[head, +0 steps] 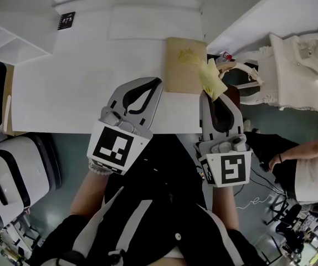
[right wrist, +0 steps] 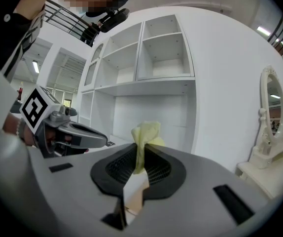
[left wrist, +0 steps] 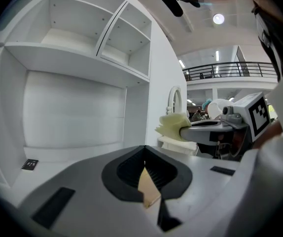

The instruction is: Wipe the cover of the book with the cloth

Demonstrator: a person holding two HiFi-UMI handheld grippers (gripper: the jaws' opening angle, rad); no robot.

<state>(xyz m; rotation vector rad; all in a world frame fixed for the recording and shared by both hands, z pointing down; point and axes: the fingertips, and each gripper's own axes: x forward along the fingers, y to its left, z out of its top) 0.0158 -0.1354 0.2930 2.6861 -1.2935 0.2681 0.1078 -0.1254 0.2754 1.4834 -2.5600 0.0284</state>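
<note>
white desk (head: 81,82) under white shelves (left wrist: 82,38), mirror stand (right wrist: 269,107) off to the right. on the desk, near its front edge and right of middle: tan book (head: 184,65), lying flat, long axis running away from the person toward the shelves.

right gripper (head: 209,95) clearly the nearer one: sits at the book's near right corner, pointing roughly along that long axis, jaws clamped on a yellow cloth (head: 211,77). cloth bunched up and sticking out past the tips, overlapping the book's right edge in the head view. touching the cover or hanging just above it: cannot tell.

left gripper (head: 158,81) just beside the book's left edge, jaws pressed together on nothing, tips about level with the book's near half. sliver of tan cover visible below the closed jaws in the left gripper view.

judging from this: wiping barely begun or not yet begun, with nearly all of the cover lying ahead and to the left of the cloth. likely calls for lowering the cloth flat onto the cover, then sweeping leftward and away along the long axis. left gripper well placed for pinning the near left corner. main risk: sliding of the book across the smooth desk under the stroke.
</note>
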